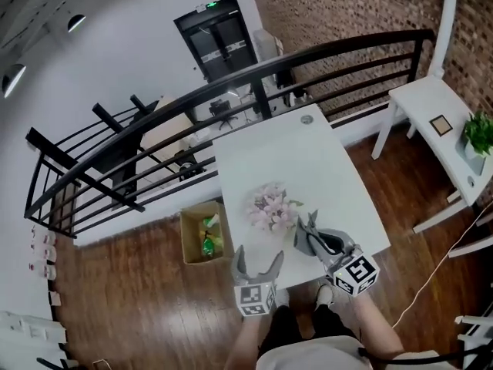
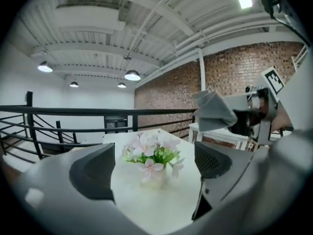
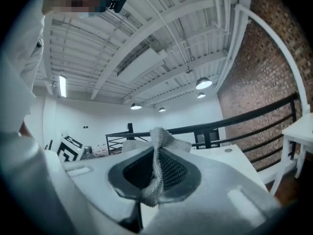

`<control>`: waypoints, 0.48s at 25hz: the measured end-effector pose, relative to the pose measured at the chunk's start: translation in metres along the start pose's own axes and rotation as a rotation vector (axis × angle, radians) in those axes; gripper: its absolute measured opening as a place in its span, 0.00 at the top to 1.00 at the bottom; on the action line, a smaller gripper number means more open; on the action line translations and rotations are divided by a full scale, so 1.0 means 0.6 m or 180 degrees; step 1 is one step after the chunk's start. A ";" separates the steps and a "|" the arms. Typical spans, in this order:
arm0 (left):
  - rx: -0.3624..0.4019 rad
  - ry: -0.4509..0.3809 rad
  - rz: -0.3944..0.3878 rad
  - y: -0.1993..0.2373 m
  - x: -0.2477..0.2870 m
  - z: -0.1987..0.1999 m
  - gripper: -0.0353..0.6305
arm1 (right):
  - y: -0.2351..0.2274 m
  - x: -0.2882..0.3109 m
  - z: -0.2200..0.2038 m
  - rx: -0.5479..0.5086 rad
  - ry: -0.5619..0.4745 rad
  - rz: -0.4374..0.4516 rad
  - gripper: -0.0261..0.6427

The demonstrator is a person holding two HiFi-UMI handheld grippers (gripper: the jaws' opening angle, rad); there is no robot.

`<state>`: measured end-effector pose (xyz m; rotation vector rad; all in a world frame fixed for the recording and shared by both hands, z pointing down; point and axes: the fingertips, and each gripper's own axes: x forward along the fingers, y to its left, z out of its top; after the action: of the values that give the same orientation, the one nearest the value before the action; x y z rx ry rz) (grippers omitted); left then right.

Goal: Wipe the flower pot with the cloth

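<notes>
Holding the grey cloth (image 3: pixel 157 163) tight, the right gripper (image 3: pixel 156 175) is pinching it with both jaws closed on it. The cloth is sticking up above the jaws in a bunchy fold, and a little bit is hanging down below them. In the head view this gripper is hovering over the near right part of the white table (image 1: pixel 308 168). The cloth is near the flowers but is not touching them.

The left gripper (image 1: pixel 258 267) is standing with its jaws wide apart and is holding nothing. It is hovering at the near edge of the table and pointing at the flower pot (image 2: pixel 152 177). In the left gripper view the pot is showing in the gap between the two jaws, farther off on the table, and nothing is touching it.

The flower pot is sitting upright near the middle of the table. It is small and pale, with pink and white flowers and green leaves spilling over it.

A black railing (image 1: pixel 231 83) is running behind the far end of the table, and a brick wall (image 1: pixel 347 6) is rising past it. A cardboard box (image 1: pixel 192 241) is sitting on the wooden floor (image 1: pixel 115 299) just left of the table. A white bench (image 1: pixel 431 106) is standing off to the right, with a small green plant (image 1: pixel 479 133) on it.
</notes>
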<state>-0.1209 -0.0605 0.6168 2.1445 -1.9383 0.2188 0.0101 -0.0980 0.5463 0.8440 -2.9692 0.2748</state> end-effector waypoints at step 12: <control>0.0185 -0.0845 -0.0201 -0.071 -0.223 0.138 0.19 | 0.114 -0.123 0.064 -0.0090 -0.0451 -0.0454 0.94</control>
<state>-0.0973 0.0482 0.4981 2.3725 -2.0187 -0.0236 0.0370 -0.0093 0.4914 1.1100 -3.0119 0.1733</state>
